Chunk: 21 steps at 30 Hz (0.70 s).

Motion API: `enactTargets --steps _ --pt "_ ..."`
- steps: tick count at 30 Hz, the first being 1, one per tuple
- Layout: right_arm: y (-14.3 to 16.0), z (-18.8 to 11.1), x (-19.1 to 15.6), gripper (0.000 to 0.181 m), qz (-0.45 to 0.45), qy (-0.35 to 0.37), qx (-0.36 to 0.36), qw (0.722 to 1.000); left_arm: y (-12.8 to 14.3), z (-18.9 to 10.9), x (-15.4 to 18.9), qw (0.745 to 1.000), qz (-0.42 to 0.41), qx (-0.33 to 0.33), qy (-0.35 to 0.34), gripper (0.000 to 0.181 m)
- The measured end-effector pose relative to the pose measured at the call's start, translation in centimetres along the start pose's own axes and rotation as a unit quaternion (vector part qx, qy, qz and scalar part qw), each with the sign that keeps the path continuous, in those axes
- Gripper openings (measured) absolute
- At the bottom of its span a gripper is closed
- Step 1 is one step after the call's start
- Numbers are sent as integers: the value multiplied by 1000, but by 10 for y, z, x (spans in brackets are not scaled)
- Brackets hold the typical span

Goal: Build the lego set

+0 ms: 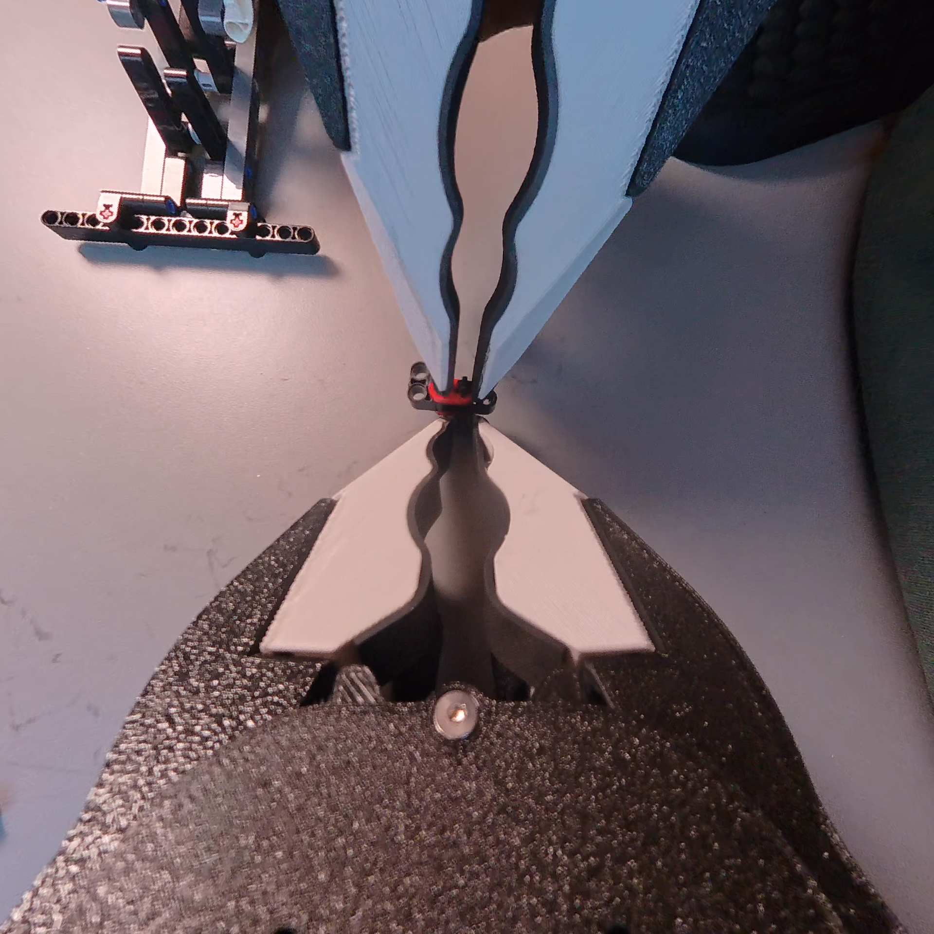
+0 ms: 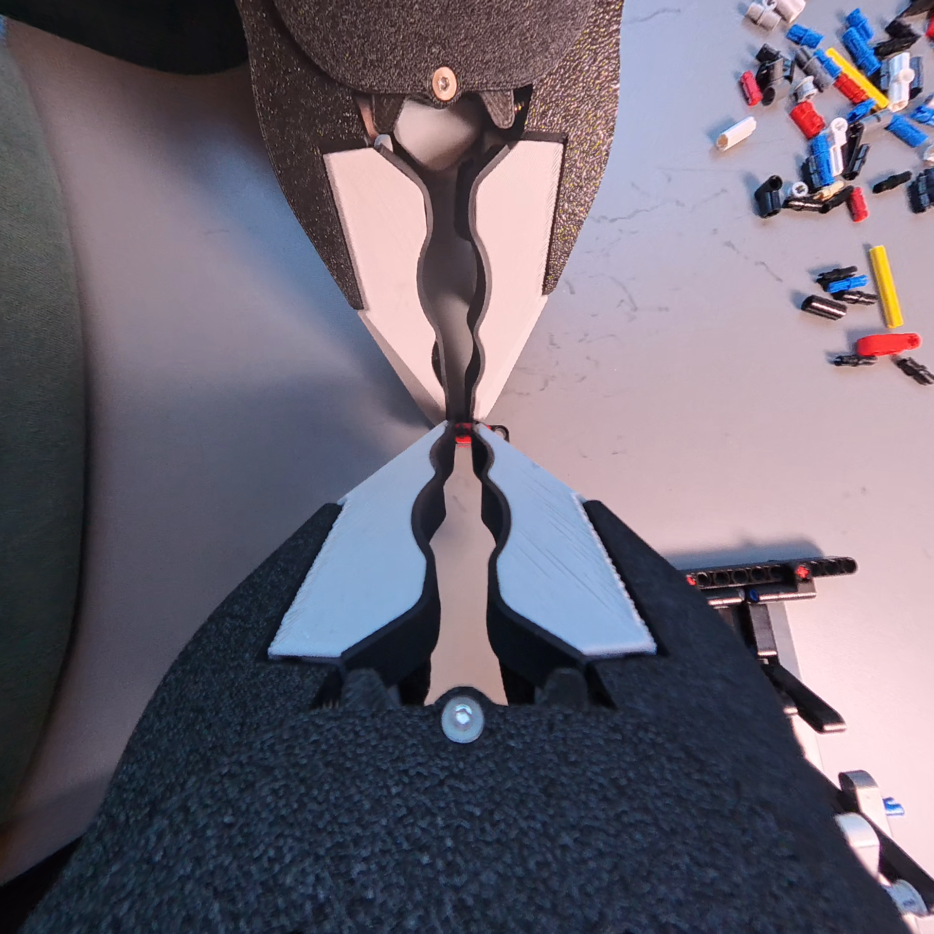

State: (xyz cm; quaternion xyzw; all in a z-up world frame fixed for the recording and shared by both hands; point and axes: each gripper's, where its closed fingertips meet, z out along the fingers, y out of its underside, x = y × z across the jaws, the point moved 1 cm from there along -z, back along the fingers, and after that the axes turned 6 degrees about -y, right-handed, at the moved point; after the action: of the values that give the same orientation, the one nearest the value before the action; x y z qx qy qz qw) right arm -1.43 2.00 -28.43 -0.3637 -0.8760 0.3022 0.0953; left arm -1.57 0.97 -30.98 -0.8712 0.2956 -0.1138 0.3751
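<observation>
Left wrist view: left gripper (image 1: 457, 423) and right gripper (image 1: 462, 389) meet tip to tip over the counter (image 1: 177, 404), well clear of the frame (image 1: 177, 222). Each is nearly closed on the small black-and-red part (image 1: 450, 397).

Right wrist view: the part (image 2: 462, 433) shows between both tips; the loose pins (image 2: 849, 101) lie beyond the frame (image 2: 768, 571).

Step in hand: pressing the small pieces together. Next move calls for axial pressure with the tips kept aligned.

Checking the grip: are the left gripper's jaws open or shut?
Shut: the left gripper pinches the small black-and-red piece at its tips.
</observation>
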Motion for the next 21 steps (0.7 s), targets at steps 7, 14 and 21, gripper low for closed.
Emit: enactTargets --steps 7,14,21 --pt "0 0 1 8 12 -2 -10 1000 0 0 0 1000 2 0 -2 7" --pt "-1 -5 -3 30 75 -1 52 996 0 0 -1 1000 21 3 -21 7" --pt "-6 -33 20 39 280 -17 260 924 -11 -25 -27 978 121 64 -155 7"
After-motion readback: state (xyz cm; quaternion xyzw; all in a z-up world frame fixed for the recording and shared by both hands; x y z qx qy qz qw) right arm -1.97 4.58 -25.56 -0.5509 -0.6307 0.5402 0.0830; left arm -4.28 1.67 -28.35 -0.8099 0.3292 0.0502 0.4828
